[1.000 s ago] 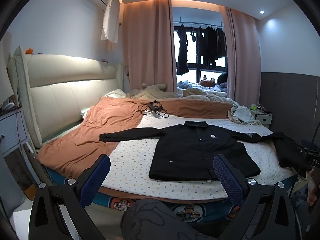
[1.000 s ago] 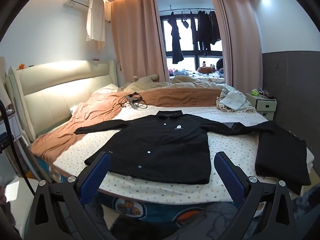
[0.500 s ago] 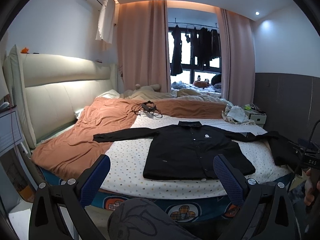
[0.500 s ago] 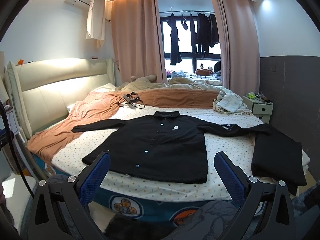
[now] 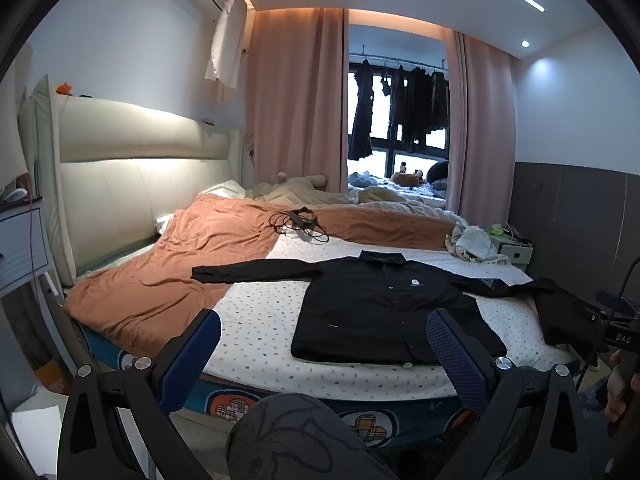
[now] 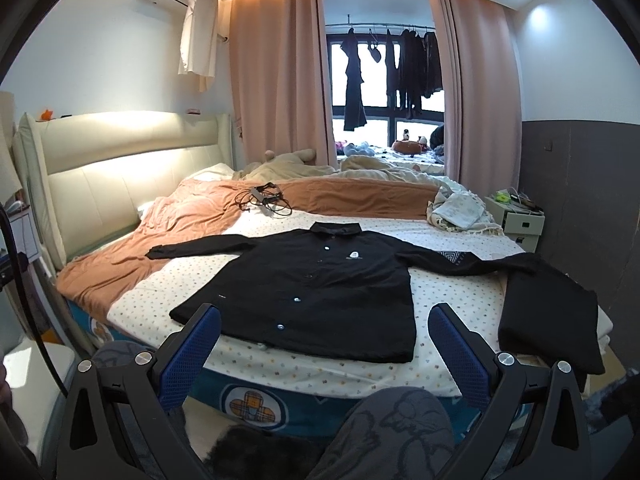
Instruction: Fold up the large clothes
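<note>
A black long-sleeved shirt (image 5: 384,304) (image 6: 320,280) lies flat and face up on the bed's dotted white sheet (image 5: 260,320) (image 6: 452,304), both sleeves spread out sideways. A second black garment (image 6: 548,312) (image 5: 568,316) lies folded at the bed's right edge, under the end of the right sleeve. My left gripper (image 5: 322,354) hangs open in front of the bed's near edge, short of the shirt's hem, nothing between its blue pads. My right gripper (image 6: 324,348) is likewise open and empty before the hem. The person's patterned trouser knees show below both grippers.
An orange blanket (image 5: 168,272) (image 6: 180,220) covers the bed's left side, with a black cable bundle (image 5: 300,226) (image 6: 264,200) on it. Crumpled light cloth (image 6: 456,208) lies at the far right by a white nightstand (image 6: 524,224). The padded headboard (image 5: 120,192) is at left.
Both grippers pulled back and rose a little, so the bed and shirt sit lower and farther in view. Both stayed open. The shirt has not moved.
</note>
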Demonstrator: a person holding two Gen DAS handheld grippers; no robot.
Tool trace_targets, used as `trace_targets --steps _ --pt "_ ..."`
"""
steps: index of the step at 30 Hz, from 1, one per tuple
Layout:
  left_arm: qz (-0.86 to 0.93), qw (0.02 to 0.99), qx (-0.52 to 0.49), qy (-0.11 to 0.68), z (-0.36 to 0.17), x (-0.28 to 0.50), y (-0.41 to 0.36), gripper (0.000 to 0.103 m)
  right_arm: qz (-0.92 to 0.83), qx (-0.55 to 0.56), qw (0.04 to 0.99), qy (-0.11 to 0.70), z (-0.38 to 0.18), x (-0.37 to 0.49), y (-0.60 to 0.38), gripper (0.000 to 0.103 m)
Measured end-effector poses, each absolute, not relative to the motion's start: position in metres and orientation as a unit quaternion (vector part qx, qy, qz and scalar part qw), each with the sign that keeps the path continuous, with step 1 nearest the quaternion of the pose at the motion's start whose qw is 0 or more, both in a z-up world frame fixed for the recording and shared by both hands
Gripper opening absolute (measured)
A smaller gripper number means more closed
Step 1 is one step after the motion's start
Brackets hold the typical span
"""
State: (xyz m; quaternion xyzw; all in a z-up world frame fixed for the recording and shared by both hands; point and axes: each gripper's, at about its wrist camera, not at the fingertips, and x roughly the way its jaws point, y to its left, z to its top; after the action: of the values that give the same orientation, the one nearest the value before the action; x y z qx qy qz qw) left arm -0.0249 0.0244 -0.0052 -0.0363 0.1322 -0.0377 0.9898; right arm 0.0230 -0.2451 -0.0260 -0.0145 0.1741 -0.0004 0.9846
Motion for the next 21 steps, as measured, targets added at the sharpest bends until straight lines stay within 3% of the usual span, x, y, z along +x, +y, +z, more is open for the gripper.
trace_targets --steps 21 --pt "-0.06 0.989 -0.019 0.131 -0.006 -0.034 0.02 0.103 -0.003 0.003 0.986 0.168 -0.03 0.026 -0.242 0.103"
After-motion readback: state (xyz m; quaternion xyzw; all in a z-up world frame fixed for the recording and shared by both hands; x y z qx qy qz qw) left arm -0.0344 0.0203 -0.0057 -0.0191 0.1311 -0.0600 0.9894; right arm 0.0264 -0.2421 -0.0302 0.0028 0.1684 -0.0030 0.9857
